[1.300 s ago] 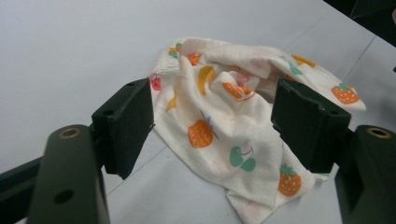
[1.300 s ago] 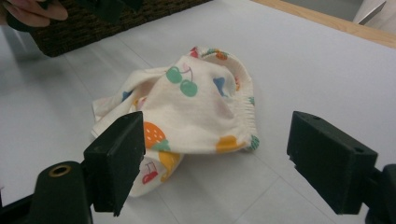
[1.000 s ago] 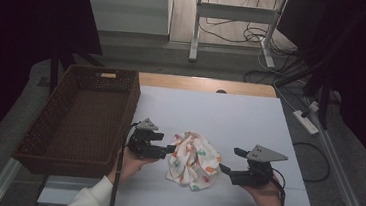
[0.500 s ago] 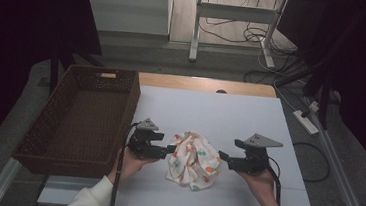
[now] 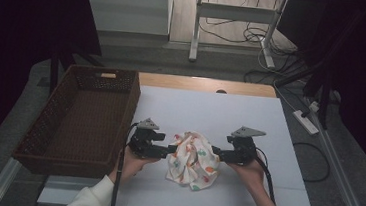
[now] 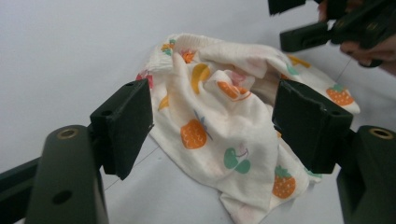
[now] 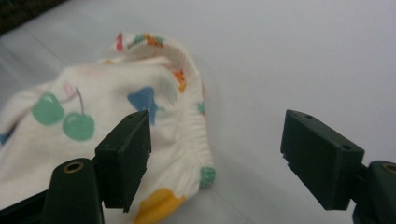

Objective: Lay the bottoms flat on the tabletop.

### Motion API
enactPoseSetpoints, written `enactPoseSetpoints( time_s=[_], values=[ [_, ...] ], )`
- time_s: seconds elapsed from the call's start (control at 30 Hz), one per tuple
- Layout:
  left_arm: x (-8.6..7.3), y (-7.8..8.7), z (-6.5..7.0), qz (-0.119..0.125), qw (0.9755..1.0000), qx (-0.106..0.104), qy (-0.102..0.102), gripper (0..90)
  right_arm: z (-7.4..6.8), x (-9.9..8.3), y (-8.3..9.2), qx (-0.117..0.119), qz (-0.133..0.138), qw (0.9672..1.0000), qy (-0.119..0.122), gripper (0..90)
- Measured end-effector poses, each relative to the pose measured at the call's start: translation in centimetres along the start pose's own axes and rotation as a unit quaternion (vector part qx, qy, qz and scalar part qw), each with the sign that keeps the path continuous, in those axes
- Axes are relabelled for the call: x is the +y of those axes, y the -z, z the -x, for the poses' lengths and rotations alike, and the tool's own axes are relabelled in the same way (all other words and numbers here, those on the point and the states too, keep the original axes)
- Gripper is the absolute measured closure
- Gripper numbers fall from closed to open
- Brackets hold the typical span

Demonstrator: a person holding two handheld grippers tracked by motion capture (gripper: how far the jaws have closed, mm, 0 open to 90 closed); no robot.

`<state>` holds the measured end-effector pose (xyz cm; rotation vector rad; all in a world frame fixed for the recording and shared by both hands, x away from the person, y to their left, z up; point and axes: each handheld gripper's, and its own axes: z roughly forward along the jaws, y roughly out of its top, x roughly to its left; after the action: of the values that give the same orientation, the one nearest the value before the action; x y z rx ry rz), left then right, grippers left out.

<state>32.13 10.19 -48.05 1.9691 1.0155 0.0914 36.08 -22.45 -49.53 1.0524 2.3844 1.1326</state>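
A crumpled cream cotton cloth printed with fruit (image 5: 192, 159) lies in a heap on the white table (image 5: 278, 136), well right of the brown wicker basket (image 5: 79, 119). The left gripper (image 5: 171, 149) waits at the cloth's left edge and the right gripper (image 5: 215, 151) at its right, both with jaws apart and gripping nothing, the right's having just been narrowing around the elastic hem. If either closes on a loose outer fold, the heap could slip free or drag sideways.

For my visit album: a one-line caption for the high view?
Two hand-held tongs, left and right, both open, flank a fruit-print cloth beside a basket.
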Motion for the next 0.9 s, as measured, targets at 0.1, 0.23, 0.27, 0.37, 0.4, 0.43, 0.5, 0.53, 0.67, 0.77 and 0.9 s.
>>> enactPoseSetpoints(
  time_s=[0.1,0.23,0.27,0.37,0.4,0.43,0.5,0.53,0.67,0.77,0.9],
  values=[
    [0.0,-0.1,0.0,-0.001,1.0,0.001,-0.002,28.5,0.0,-0.6,-0.2,0.001,-0.01,1.0,0.001,24.9],
    [-0.1,-0.1,0.1,-0.004,1.0,0.001,-0.004,28.5,0.0,-0.9,-0.1,0.003,-0.014,0.9999,-0.002,24.9],
    [-0.1,-0.1,0.1,-0.004,1.0,0.001,-0.004,28.5,0.0,-1.0,-0.1,0.004,-0.015,0.9999,-0.002,24.9],
    [-0.1,-0.1,0.0,-0.005,1.0,0.003,-0.004,28.5,0.0,-1.2,-0.1,0.004,-0.017,0.9998,-0.001,24.9],
    [-0.1,-0.1,0.0,-0.005,1.0,0.004,-0.003,28.5,0.0,-1.3,-0.1,0.005,-0.019,0.9998,-0.002,24.9],
    [-0.1,-0.1,-0.1,-0.005,1.0,0.003,-0.003,28.5,0.0,-1.3,-0.1,0.007,-0.02,0.9998,-0.004,24.9],
    [0.0,-0.2,-0.2,-0.006,1.0,0.003,-0.002,28.7,0.0,-1.4,0.0,0.012,-0.019,0.9997,-0.006,24.9],
    [0.0,-0.2,-0.2,-0.006,1.0,0.003,0.0,28.7,0.0,-1.4,0.0,0.015,-0.018,0.9997,-0.007,24.9],
    [0.0,-0.1,-0.3,-0.004,1.0,0.005,0.001,28.7,-0.2,-1.5,0.1,0.018,-0.02,0.9996,-0.006,25.0],
    [0.0,-0.1,-0.2,-0.005,1.0,0.005,0.002,28.6,-0.4,-1.7,-0.1,0.017,-0.028,0.9994,-0.003,25.0],
    [0.0,0.0,-0.1,-0.004,1.0,0.005,-0.001,28.4,-0.7,-1.8,-0.4,0.019,-0.035,0.9992,0.001,25.2]
  ],
)
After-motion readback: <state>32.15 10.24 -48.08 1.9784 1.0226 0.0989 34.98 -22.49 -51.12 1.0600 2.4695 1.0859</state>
